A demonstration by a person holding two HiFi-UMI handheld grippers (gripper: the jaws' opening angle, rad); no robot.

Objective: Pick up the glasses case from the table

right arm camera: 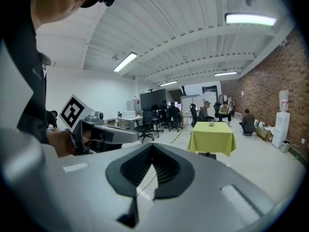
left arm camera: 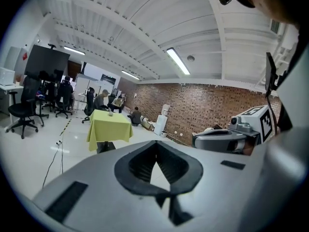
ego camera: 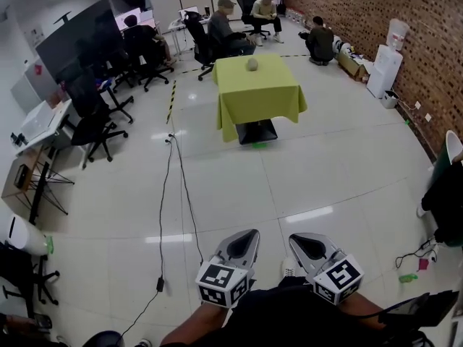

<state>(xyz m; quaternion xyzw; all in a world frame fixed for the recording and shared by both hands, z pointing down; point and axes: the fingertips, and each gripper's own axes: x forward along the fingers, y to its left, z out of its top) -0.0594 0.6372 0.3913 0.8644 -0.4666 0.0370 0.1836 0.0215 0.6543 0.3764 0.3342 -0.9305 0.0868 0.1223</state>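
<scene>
Far ahead on the yellow-green table (ego camera: 269, 87): glasses case (ego camera: 252, 65), well apart from both tools. Lies almost straight beyond left gripper (ego camera: 248, 236), slightly left of right gripper (ego camera: 298, 241). Both pinched together, empty. Long axis too small to read.

A tabletop (ego camera: 273, 91) covered by a yellow-green cloth (ego camera: 239, 116) is standing on a dark base (ego camera: 257, 131) on the pale tiled floor (ego camera: 325, 179). A small grey glasses case (ego camera: 252, 64) is lying on the cloth, near the far edge, roughly centred.
</scene>
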